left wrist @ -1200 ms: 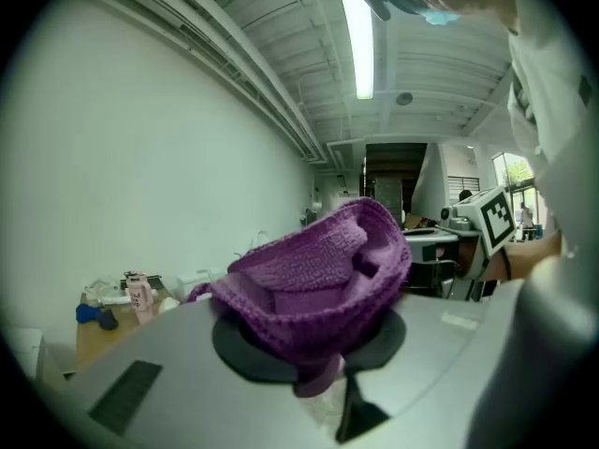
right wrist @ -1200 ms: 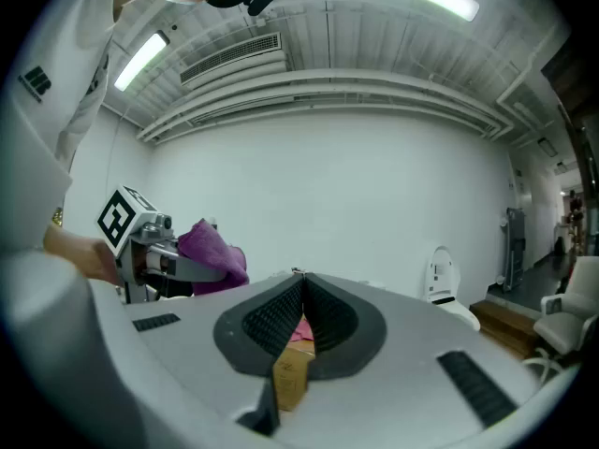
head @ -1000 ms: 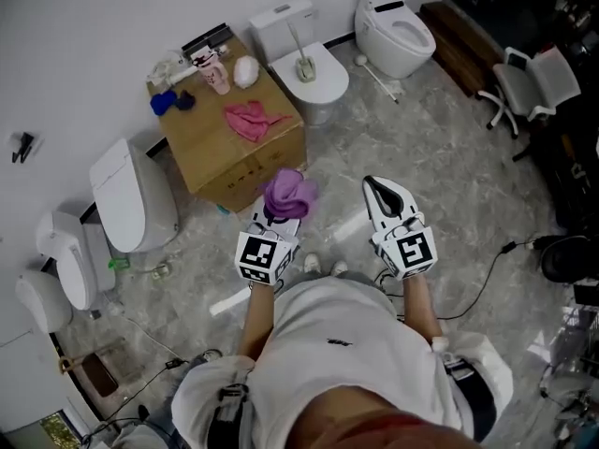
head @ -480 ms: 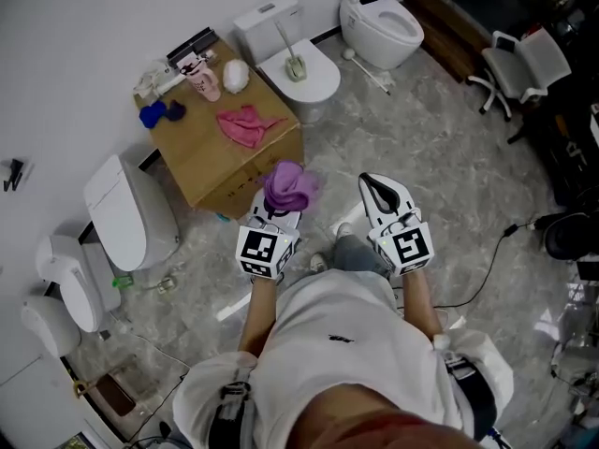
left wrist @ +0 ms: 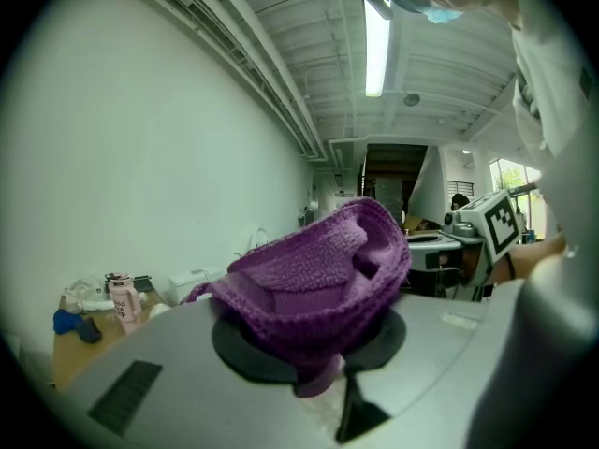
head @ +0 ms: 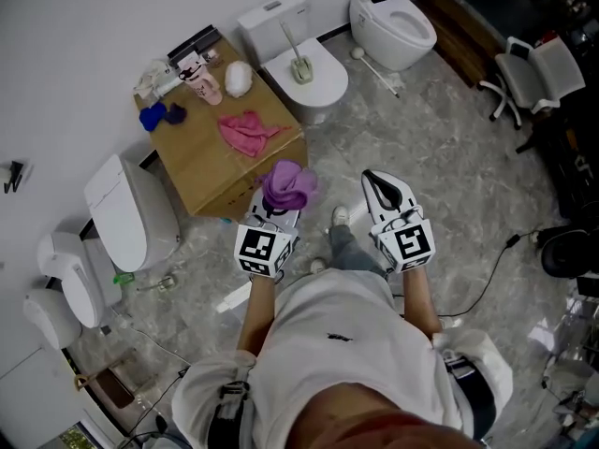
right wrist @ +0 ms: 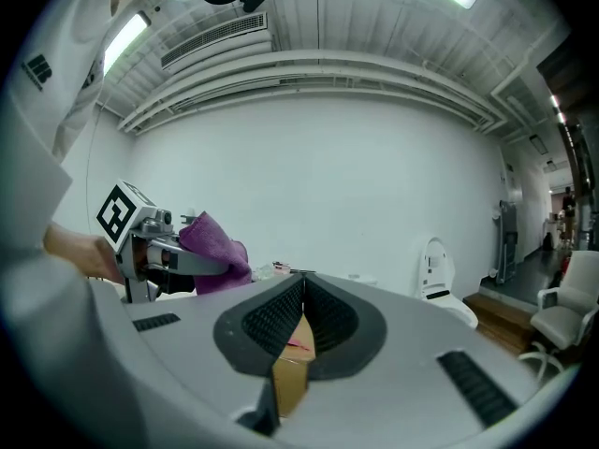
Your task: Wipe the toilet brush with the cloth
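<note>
The left gripper [left wrist: 315,358] has its jaws clamped on a bunched purple knitted cloth [left wrist: 314,274], the right gripper [right wrist: 299,318] has its jaws pressed together on nothing, and only the head view shows the white-handled toilet brush [head: 299,59] lying well ahead of both, on a closed white toilet lid [head: 328,84].

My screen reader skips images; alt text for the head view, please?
A person holds a purple cloth in the left gripper; the right gripper is shut and empty. Ahead, a toilet brush sits on a closed toilet beside a box.
</note>
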`<action>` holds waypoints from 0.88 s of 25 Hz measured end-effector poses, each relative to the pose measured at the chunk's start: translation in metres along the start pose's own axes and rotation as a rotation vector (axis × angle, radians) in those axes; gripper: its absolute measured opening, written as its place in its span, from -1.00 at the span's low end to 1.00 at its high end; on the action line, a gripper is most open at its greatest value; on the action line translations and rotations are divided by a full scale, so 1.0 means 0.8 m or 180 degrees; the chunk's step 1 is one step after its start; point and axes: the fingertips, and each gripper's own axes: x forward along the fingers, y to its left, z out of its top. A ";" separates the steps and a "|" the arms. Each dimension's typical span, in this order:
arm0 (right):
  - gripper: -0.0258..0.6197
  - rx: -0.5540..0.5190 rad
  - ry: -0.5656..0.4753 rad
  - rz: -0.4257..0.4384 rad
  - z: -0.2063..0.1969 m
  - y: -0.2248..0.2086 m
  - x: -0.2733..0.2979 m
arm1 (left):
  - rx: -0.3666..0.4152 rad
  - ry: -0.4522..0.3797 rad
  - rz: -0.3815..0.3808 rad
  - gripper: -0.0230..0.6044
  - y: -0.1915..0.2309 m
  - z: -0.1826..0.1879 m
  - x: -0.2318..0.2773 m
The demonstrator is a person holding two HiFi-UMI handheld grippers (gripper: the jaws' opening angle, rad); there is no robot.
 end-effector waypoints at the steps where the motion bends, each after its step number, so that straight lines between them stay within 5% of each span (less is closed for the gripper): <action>1: -0.93 0.0009 0.0006 0.0020 -0.001 -0.010 0.008 | -0.0004 0.0007 0.0024 -0.64 0.006 0.002 0.010; 22: -0.93 -0.0043 0.0035 0.0465 -0.009 -0.193 0.142 | -0.0096 0.0127 0.0416 -0.64 0.067 0.024 0.200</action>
